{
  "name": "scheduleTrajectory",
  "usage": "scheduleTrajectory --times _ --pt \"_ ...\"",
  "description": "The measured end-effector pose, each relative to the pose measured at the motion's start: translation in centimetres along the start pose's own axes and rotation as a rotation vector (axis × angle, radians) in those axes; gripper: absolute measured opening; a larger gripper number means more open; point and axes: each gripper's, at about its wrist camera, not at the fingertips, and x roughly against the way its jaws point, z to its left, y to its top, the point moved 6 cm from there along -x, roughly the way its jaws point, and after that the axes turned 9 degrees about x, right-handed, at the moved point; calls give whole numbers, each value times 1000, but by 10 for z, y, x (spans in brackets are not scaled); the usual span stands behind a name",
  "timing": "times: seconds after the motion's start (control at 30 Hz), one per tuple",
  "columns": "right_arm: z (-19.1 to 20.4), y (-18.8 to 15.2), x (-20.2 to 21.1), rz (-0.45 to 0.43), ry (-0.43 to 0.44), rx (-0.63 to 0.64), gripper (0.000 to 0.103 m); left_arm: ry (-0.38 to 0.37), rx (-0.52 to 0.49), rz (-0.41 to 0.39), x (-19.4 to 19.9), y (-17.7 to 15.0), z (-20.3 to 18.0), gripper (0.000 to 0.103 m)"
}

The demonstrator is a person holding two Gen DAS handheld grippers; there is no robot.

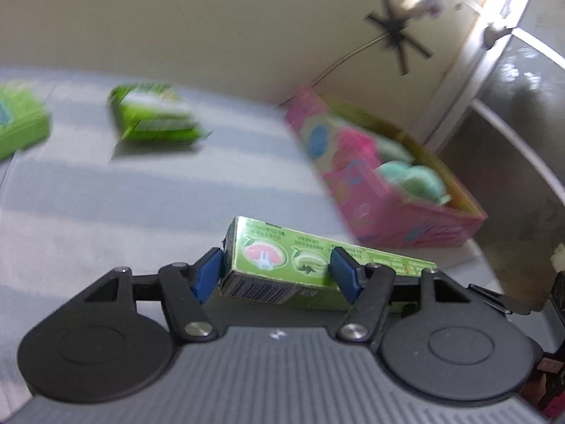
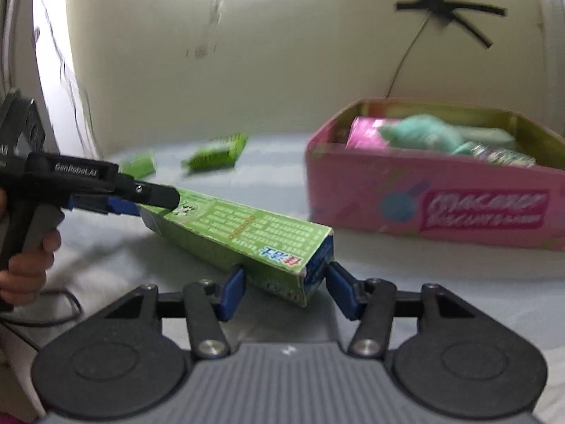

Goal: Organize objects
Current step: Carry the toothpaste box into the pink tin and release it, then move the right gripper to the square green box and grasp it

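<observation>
The long green carton [image 2: 247,240] lies nearest the lens in both views, held off the table [image 2: 441,282] at a slant. The left hand-held gripper [image 1: 275,274] is clenched across one end of it, blue pads [image 1: 208,277] pressed to its sides beside the barcode. In the right wrist view the carton's other end sits between the right hand-held gripper [image 2: 286,288]; its blue pads [image 2: 233,291] stand just at the carton's corners, but whether they press on it cannot be told. The same view shows the left one [image 2: 141,198] from the side, a hand [image 2: 24,265] around its grip.

The table is pale grey-blue, crossed by soft bands of light, and meets a cream wall [image 2: 247,53] at the back. Black tape [image 2: 445,7] is stuck to the wall in a star shape, over a thin wire running down.

A pink open box [image 2: 434,194] stands at the right near the wall, holding mint-green round pieces [image 2: 423,132] and a pink packet [image 2: 367,130]. In the left wrist view it reaches close to the table's right edge, with a grey floor beyond. Bare table lies between the box and the carton.

Two smaller green boxes [image 1: 152,116] [image 1: 21,123] lie well apart from the carton, toward the back left. That makes three green boxes and one pink.
</observation>
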Motion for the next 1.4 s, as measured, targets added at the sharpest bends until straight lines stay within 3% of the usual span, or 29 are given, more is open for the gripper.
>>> scheduleTrajectory --times 0.13,0.23,0.4,0.53,0.67,0.8,0.93,1.03,1.4 --pt "-27 28 40 -139 -83 12 52 -73 -86 -65 2 32 -57 68" --pt "-61 42 54 -186 -162 -5 53 -110 -173 -86 -21 50 -105 68" --pt "-122 51 44 -148 -277 -54 53 -127 -201 -46 -91 66 -152 68" --pt "-164 55 24 -93 -309 -84 53 -111 -185 -24 -134 74 -165 68" --pt "-188 55 -5 -42 -337 -90 53 -63 -171 8 -167 79 -165 68" --pt "-206 58 -19 -62 -446 -120 56 14 -238 -21 -176 81 -171 69" --pt "-203 50 -13 -125 -402 -214 56 55 -273 -38 -166 77 -169 70" --pt "-189 41 -3 -136 -388 -213 56 131 -323 -57 -151 70 -165 70" --pt "-118 36 40 -233 -262 -261 57 258 -343 -88 -78 51 -118 71"
